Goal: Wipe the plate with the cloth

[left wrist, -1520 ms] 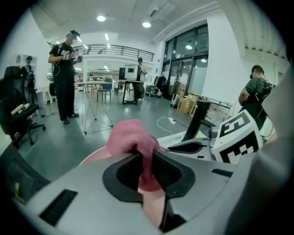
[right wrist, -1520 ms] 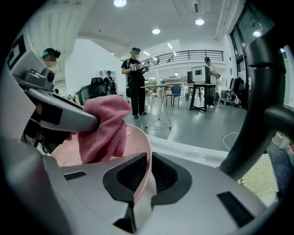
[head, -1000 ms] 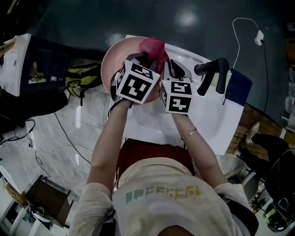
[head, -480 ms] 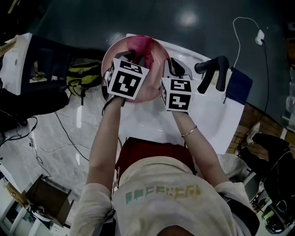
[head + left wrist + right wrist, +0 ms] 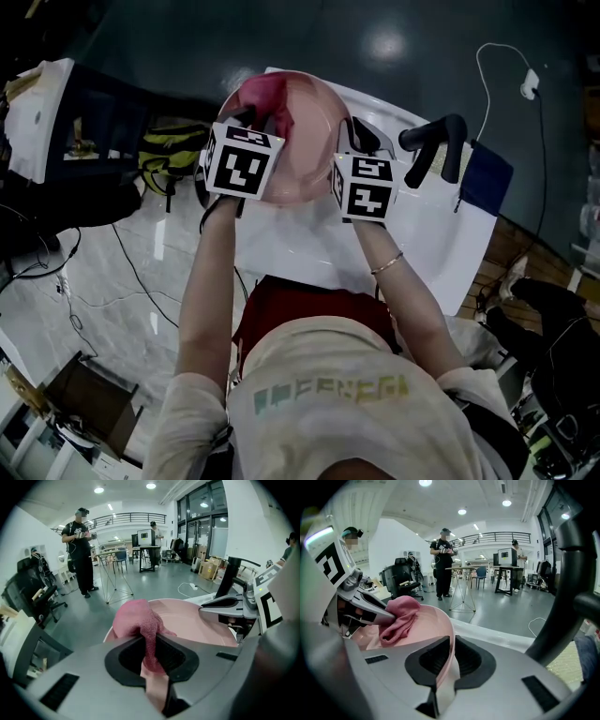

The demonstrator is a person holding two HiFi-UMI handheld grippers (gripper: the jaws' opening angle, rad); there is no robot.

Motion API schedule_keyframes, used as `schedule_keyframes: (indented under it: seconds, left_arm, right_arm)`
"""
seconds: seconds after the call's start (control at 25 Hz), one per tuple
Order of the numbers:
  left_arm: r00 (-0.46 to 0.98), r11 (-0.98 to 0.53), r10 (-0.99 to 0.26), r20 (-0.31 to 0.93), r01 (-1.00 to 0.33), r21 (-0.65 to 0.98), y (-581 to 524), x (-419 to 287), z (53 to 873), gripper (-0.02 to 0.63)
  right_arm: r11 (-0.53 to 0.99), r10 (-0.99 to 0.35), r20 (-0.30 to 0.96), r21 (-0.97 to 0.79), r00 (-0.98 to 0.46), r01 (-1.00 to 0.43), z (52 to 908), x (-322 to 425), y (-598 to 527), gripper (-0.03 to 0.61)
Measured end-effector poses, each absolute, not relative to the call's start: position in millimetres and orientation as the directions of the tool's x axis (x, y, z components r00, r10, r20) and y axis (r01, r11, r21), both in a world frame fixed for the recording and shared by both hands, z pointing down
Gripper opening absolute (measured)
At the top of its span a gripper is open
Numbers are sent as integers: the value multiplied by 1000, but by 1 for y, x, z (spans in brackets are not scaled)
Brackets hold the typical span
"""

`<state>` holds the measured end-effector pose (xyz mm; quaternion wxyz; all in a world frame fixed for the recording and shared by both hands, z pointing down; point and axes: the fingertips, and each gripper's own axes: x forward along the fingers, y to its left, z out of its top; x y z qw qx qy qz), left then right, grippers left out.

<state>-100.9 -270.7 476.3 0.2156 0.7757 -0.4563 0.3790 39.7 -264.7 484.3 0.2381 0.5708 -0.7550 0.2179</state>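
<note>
While my right gripper clamps the right rim of the plate, my left gripper pinches the cloth, bunched at the plate's far-left rim; open floor lies beyond that edge.

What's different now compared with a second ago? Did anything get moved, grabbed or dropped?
The left tool, shut on the pink cloth, slid the cloth toward the person's left across the pink plate. Nothing was grabbed or let go. The right tool stays clamped on the plate's rim, over the white sink.
</note>
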Motion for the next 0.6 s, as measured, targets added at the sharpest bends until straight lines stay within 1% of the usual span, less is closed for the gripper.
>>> schedule_keyframes:
  seconds: [0.36,0.6]
  left_arm:
    - [249,-438,-575,779,-898,-35,-259,-130,471,67]
    - [244,-388,-603,760,-922,-13,-251,-143,459,67]
  right_arm:
    - [253,-750,617,-63,-237,-965,483,39,-263,40]
    - [257,-746,620,-68,-243,-964,482,42,-261,40]
